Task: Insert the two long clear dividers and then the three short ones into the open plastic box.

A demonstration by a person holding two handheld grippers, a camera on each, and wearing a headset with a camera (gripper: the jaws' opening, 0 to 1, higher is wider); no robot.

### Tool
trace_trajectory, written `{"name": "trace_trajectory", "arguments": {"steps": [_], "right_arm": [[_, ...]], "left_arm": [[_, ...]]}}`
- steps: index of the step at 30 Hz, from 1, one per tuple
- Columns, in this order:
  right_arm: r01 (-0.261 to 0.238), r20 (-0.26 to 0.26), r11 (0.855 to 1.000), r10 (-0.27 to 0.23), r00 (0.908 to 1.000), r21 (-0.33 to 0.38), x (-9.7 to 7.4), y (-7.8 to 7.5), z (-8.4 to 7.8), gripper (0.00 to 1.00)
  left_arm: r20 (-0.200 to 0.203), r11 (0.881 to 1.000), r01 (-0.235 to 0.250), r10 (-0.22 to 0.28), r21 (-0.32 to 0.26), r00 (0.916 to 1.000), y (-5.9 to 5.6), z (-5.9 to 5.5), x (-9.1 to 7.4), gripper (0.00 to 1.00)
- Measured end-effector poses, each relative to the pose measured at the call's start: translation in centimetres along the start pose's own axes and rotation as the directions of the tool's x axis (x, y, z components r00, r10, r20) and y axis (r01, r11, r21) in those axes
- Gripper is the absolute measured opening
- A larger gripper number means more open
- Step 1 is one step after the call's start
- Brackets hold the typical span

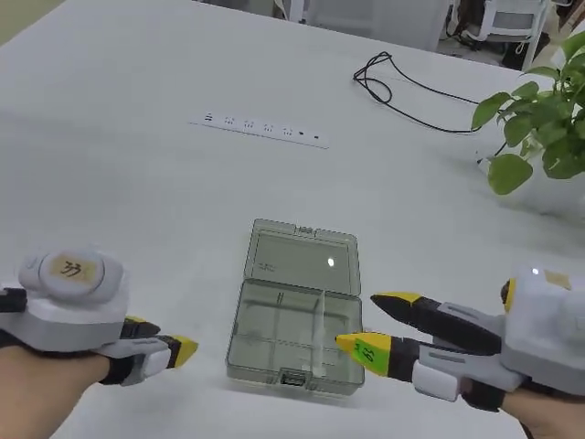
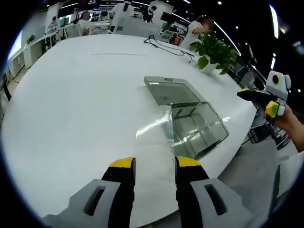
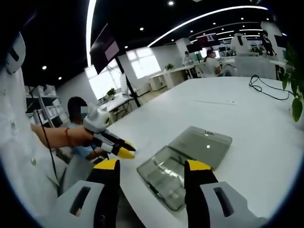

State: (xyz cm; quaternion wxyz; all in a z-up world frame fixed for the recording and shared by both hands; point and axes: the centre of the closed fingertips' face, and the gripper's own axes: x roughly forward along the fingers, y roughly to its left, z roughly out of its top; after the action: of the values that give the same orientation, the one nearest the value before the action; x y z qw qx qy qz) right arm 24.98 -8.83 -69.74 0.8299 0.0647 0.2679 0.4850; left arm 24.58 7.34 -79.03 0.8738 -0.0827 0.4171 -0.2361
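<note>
Left gripper (image 1: 163,337) and right gripper (image 1: 370,322) hover low, fingers released, flanking the open plastic box (image 1: 265,373).

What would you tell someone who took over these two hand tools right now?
Left gripper: open, nothing visibly held, hovering left of the box.
Right gripper: open, empty, at the box's right edge.
Plastic box: on the table between the grippers, lid folded back.
Done: one clear divider seems to stand lengthwise inside. The plastic is too clear for a sure count.
Left: check which dividers are seated, then fit the rest. A clear sheet may lie beside the box on the left gripper's side.
</note>
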Motion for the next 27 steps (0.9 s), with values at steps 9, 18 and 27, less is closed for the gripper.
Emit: {"name": "trace_trajectory", "arguments": {"steps": [9, 18, 27], "right_arm": [[0.019, 0.028, 0.997, -0.022, 0.9994, 0.077, 1.7, 0.7, 1.4, 0.41], [0.012, 0.062, 0.991, -0.02, 0.9979, 0.13, 3.1, 1.5, 2.8, 0.32], [0.008, 0.054, 0.982, -0.019, 0.9984, 0.189, 4.3, 1.9, 2.8, 0.24]], "left_arm": [[0.136, 0.994, 0.105, -0.107, 0.018, 0.985, -4.4, 4.5, -0.9, 0.31], [0.185, 0.98, 0.183, -0.193, 0.072, 0.9635, -7.7, 6.8, -1.0, 0.31], [0.201, 0.966, 0.227, -0.248, 0.123, 0.9477, -10.0, 7.7, -1.0, 0.3]]}}
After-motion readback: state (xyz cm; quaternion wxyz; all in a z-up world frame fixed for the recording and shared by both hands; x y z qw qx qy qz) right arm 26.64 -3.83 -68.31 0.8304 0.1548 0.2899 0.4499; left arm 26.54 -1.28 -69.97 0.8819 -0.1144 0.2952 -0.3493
